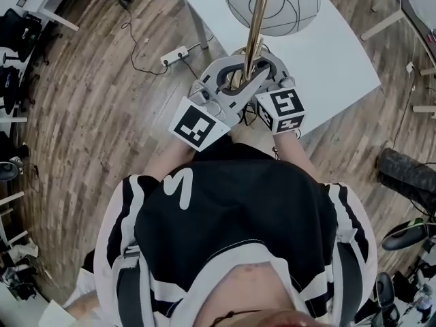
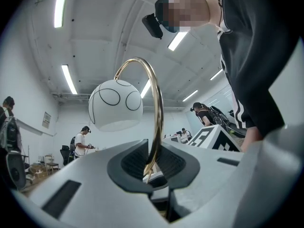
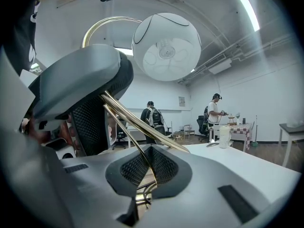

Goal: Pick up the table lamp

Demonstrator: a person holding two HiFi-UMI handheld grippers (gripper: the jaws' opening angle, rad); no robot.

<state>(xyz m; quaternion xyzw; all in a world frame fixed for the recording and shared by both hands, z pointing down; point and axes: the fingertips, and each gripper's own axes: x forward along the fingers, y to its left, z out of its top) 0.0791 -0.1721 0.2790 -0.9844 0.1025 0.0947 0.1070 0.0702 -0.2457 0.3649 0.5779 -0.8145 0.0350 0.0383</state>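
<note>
Brass tubing forms the curved stem (image 1: 254,39) of the table lamp (image 2: 159,113), which stands upright directly in front of the person (image 1: 231,230), at the near corner of the white desk (image 1: 334,53). Both tools hold it low on that stem. In the head view the left gripper (image 1: 240,73) reaches in from the left and the right gripper (image 1: 267,70) from the right, their grey jaws meeting round the tube from opposite sides, the marker cubes sitting side by side just below. The left gripper view shows its dark pads drawn in to a narrow gap with the stem pinched between them. From there the tube rises and arches over to the left, where the white globe shade (image 2: 115,106), marked with thin black lines, hangs from its end. The right gripper view shows that gripper's jaws fully together on a thin brass rod of the lamp, with a thicker brass tube slanting across just above the pads and the left gripper's jaw pressed close on the left. The globe shade hangs overhead in this view as well. Whether the lamp's base touches the desk cannot be made out. A white power strip (image 1: 174,55) lies on the wooden floor (image 1: 102,101) beside the desk, and other people (image 3: 153,115) stand in the room beyond.
</note>
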